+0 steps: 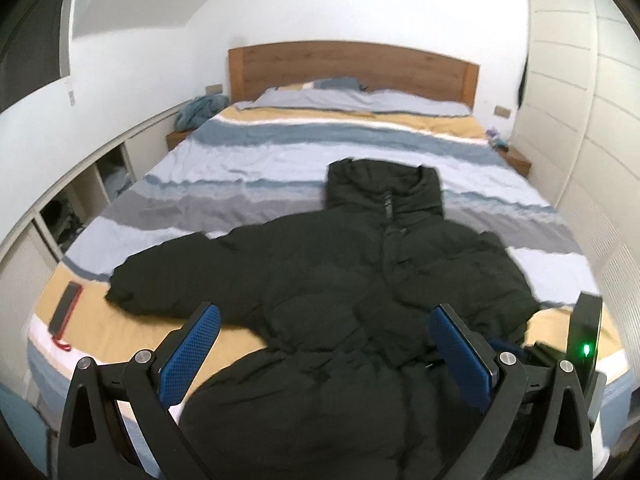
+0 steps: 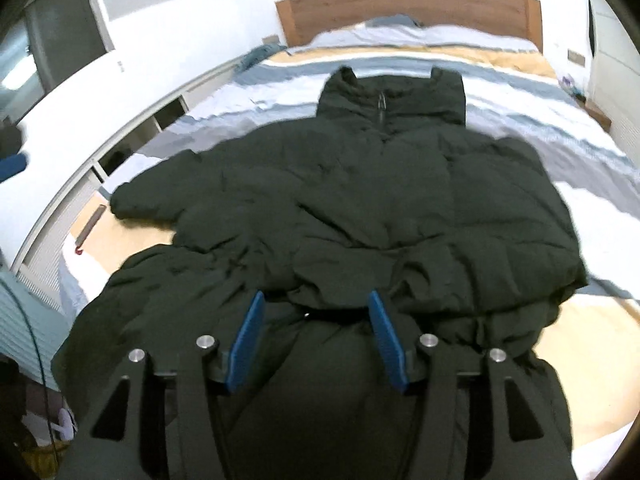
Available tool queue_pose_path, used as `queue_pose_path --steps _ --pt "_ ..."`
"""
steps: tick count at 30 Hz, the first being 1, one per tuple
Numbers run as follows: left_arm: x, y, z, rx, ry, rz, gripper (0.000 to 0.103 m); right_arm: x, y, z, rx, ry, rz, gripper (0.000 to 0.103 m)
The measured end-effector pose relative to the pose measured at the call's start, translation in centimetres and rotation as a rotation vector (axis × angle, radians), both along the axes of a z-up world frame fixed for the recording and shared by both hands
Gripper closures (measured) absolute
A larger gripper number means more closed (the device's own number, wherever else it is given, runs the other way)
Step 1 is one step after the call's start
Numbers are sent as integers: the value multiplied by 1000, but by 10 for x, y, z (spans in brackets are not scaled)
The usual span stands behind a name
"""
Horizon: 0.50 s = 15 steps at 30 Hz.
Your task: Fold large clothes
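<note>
A big dark puffer jacket (image 1: pixel 360 280) lies face up on the bed (image 1: pixel 280 152), its hood pointing toward the wooden headboard (image 1: pixel 352 68) and its zip running down the middle. The hem end hangs over the foot of the bed, nearest the two tools. One sleeve stretches out flat to the left across the tan band of the striped duvet; on the other side the jacket looks bunched or folded in on itself, though I can't make out exactly how.

The left hand-held gripper (image 1: pixel 324 320) hovers over the lower part of the jacket with its blue pads (image 1: pixel 192 356) spread wide, holding nothing. The right hand-held gripper (image 2: pixel 316 308) is lower and closer in, above the rumpled waist of the jacket (image 2: pixel 360 200); its blue pads (image 2: pixel 246 344) are also apart and released, with a fold of fabric lying between them, but whether they touch the cloth I can't tell.

A dark phone with a red edge (image 1: pixel 66 304) lies on the bed near the left corner, well apart from the sleeve. Pillows (image 1: pixel 360 100) sit against the headboard, a blue-green bundle of cloth (image 1: pixel 200 110) rests beside the bed on the left, and open shelving (image 1: pixel 80 200) runs along the left wall
</note>
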State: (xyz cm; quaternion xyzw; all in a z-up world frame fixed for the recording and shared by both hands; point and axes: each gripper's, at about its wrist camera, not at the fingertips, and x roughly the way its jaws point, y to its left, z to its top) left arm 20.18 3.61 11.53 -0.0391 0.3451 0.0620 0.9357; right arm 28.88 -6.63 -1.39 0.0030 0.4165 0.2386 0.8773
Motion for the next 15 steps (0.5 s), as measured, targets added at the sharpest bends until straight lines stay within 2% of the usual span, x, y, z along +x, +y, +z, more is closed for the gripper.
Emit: queue_pose_path --steps 2,6,10,15 --pt "5 -13 2 -15 1 -25 1 -9 -12 9 11 -15 -12 50" --pt "25 -45 -7 17 36 -77 1 -15 -56 20 19 -27 -101 50" --pt "60 -74 -35 13 82 -119 1 -4 -103 19 3 -22 -214 50" --pt "104 -96 -77 -1 128 -135 1 30 -135 15 -16 -17 -284 50"
